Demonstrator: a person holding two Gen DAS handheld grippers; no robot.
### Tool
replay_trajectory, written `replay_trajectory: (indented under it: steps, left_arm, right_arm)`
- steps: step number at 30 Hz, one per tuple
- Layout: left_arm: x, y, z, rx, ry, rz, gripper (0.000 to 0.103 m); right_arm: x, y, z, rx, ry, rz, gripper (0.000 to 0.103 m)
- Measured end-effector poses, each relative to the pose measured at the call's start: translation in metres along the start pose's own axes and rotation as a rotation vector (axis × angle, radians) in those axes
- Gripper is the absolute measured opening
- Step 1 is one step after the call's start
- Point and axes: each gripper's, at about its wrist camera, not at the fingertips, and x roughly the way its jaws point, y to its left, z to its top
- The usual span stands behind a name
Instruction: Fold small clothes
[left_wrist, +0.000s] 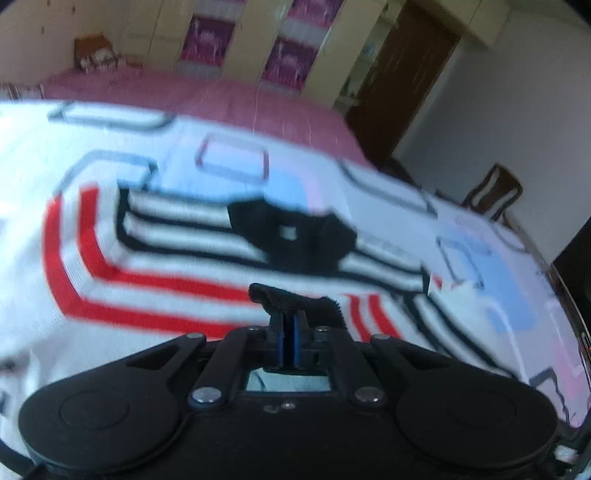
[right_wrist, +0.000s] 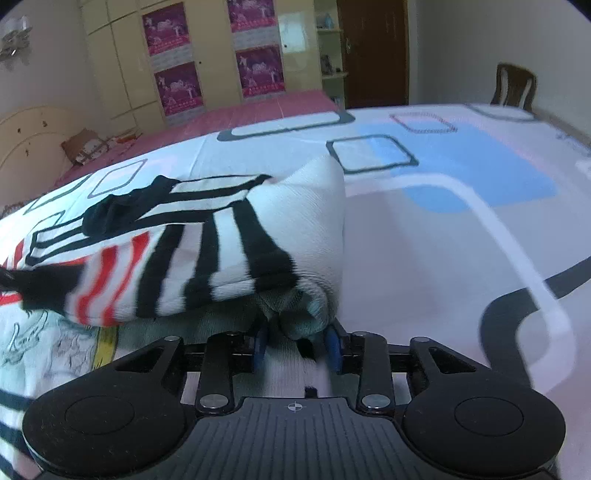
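Left gripper and right gripper: matte black bodies with twin round housings, silver pivot screws, angled linkage arms, blue-padded fingers, and a ribbed plate bearing a white crosshair mark.

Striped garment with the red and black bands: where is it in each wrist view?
Left wrist: striped garment fills the centre and left, beyond the shut hand-held gripper.
Right wrist: left of centre, one fold bunched between the fingers.
Shared landmark: wooden chair, at right.
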Motion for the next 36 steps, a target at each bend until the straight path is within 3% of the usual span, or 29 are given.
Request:
replay_trajectory:
  steps: [3, 5, 11, 13, 16, 20, 23, 24, 26, 27, 28, 36]
  left_arm:
    - [-0.015, 0.017, 0.016, -0.009, -0.054, 0.036, 0.005]
    - [-0.018, 0.033, 0.019, 0.001, -0.065, 0.085, 0.005]
    - [0.014, 0.064, -0.011, -0.006, 0.049, 0.181, 0.005]
    - [0.024, 0.062, -0.021, 0.025, 0.058, 0.202, 0.005]
    - [0.024, 0.054, -0.022, 0.073, 0.054, 0.227, 0.005]
    - [0.002, 0.048, -0.015, 0.094, -0.01, 0.232, 0.023]
    - [-0.005, 0.041, -0.012, 0.103, -0.043, 0.21, 0.028]
    - [-0.004, 0.037, -0.01, 0.11, -0.043, 0.2, 0.029]
    - [0.004, 0.029, -0.008, 0.125, -0.039, 0.183, 0.031]
    - [0.008, 0.025, -0.007, 0.126, -0.035, 0.177, 0.031]
    - [0.013, 0.021, -0.007, 0.127, -0.031, 0.172, 0.031]
    - [0.044, 0.019, -0.019, 0.159, 0.029, 0.207, 0.031]
  right_arm:
    - [-0.001, 0.005, 0.005, -0.001, -0.012, 0.003, 0.028]
    - [-0.006, 0.012, 0.005, -0.039, -0.028, 0.003, 0.021]
    - [-0.002, 0.019, -0.004, -0.089, -0.023, -0.028, 0.016]
    - [0.0, 0.011, -0.009, -0.081, -0.009, -0.049, 0.016]
    - [-0.006, 0.008, -0.009, -0.093, 0.012, -0.013, 0.016]
    - [-0.03, -0.004, -0.006, -0.063, 0.001, 0.023, 0.017]
    - [-0.04, -0.01, 0.005, -0.045, -0.037, 0.032, 0.019]
    - [-0.037, -0.011, 0.011, -0.044, -0.044, 0.035, 0.021]
    - [-0.024, -0.014, 0.025, -0.029, -0.041, 0.038, 0.037]
    - [-0.016, -0.016, 0.032, -0.013, -0.039, 0.051, 0.051]
    - [-0.009, -0.017, 0.038, 0.001, -0.039, 0.062, 0.057]
    - [0.066, -0.012, 0.083, 0.025, 0.002, 0.1, 0.057]
